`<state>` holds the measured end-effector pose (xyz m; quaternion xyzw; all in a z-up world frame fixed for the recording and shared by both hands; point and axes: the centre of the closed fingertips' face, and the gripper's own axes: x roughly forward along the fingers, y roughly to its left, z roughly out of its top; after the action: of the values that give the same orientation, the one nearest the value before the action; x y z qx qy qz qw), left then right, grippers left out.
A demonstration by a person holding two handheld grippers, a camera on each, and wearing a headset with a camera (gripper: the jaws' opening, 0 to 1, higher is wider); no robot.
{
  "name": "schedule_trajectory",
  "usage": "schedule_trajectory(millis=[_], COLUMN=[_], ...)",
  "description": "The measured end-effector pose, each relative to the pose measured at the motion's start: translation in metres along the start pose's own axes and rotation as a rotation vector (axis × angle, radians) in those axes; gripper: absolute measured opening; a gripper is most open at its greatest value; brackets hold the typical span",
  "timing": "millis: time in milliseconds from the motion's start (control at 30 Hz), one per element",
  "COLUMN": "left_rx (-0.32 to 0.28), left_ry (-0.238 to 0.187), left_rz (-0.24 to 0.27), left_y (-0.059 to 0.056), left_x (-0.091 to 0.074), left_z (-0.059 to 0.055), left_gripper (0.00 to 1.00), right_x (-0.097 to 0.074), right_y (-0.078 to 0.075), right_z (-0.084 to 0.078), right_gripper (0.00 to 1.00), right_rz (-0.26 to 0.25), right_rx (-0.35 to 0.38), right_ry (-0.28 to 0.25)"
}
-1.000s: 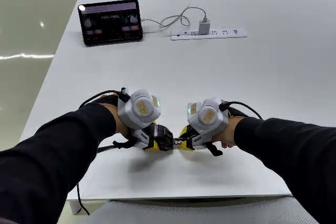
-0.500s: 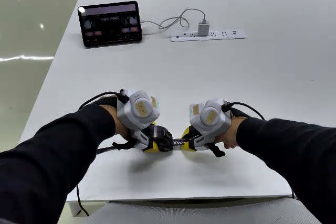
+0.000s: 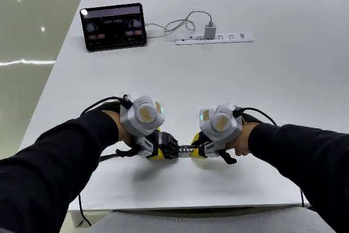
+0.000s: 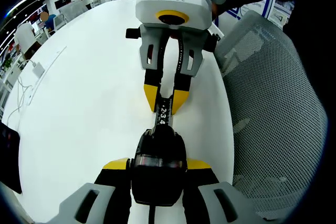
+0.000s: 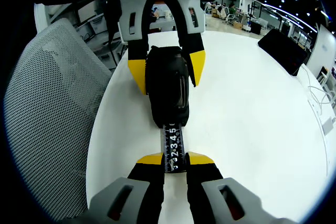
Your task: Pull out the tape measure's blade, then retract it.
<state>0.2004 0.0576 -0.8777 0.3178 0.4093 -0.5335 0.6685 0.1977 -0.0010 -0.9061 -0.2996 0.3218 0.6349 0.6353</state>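
A black tape measure case [image 3: 166, 145] sits low over the white table [image 3: 218, 85], close to its front edge. My left gripper [image 3: 162, 147] is shut on the case, its yellow-tipped jaws pressing both sides [image 4: 157, 163]. A short length of black blade [image 3: 185, 149] with white numbers runs from the case to my right gripper [image 3: 196, 151]. That gripper is shut on the blade's end [image 5: 174, 153]. In the right gripper view the case [image 5: 168, 85] lies straight ahead, between the left gripper's fingers [image 5: 136, 74]. The right gripper's fingers [image 4: 152, 95] face me in the left gripper view.
A dark tablet [image 3: 113, 25] stands at the table's far left. A white power strip [image 3: 215, 37] with a charger and cable lies beside it. A grey mesh chair [image 4: 273, 103] is just past the front edge. Bare tabletop stretches ahead and to the right.
The two grippers have drawn slightly apart, the right one going right. A short stretch of blade now shows between them where they nearly touched before.
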Motion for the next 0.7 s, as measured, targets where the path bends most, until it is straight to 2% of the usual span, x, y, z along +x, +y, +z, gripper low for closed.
schedule_trajectory(millis=[700], left_rx=[-0.008], left_ry=[-0.010], left_rz=[0.000], left_y=[0.000], left_x=[0.000], left_z=[0.001], left_gripper=[0.33], right_x=[-0.009], right_y=[-0.001], right_z=[-0.012], right_gripper=[0.11], right_rz=[-0.010], right_rx=[-0.010], right_ry=[0.016])
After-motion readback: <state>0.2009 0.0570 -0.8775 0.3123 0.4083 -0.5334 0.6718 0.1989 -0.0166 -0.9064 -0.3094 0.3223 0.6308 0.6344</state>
